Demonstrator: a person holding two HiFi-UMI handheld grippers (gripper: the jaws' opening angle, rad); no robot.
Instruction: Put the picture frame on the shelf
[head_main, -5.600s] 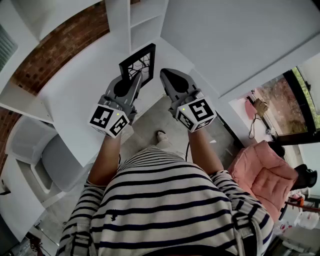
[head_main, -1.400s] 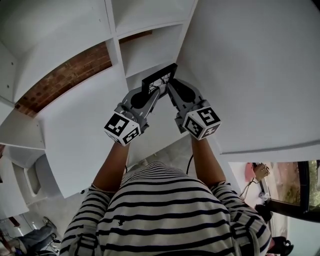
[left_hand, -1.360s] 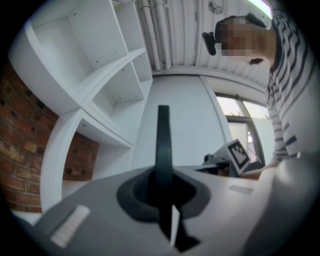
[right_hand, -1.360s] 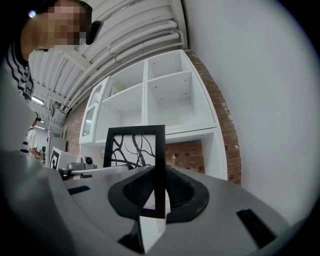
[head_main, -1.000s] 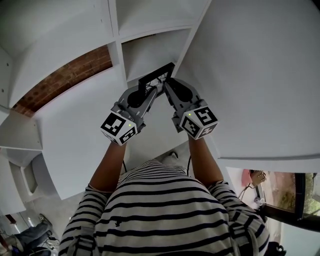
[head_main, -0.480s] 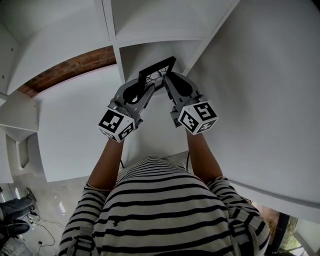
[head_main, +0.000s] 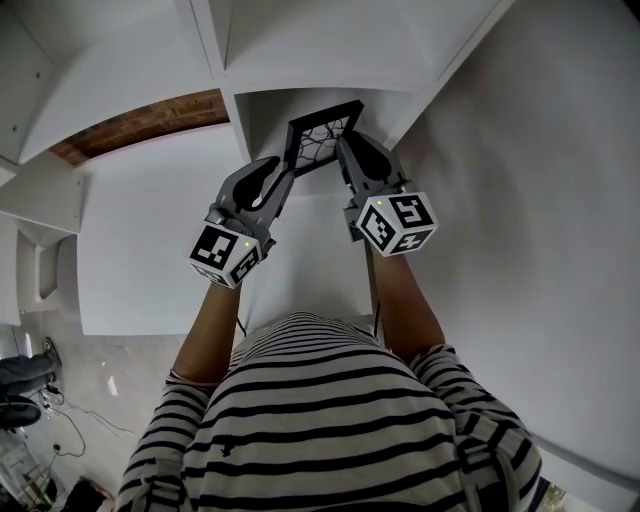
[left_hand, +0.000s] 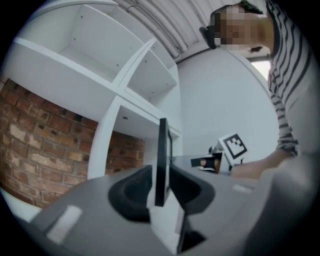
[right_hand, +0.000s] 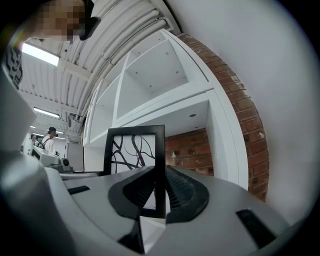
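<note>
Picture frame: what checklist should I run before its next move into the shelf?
1. Is the left gripper shut on the picture frame? Ok.
2. Is the right gripper shut on the frame's other side? Ok.
3. Is the frame held upright? Ok.
4. Is the frame at the mouth of the white shelf compartment? Ok.
5. Is the frame's bottom edge resting on the shelf board? Cannot tell.

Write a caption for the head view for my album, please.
Left tool and right tool together hold a black picture frame up at the white shelf.
</note>
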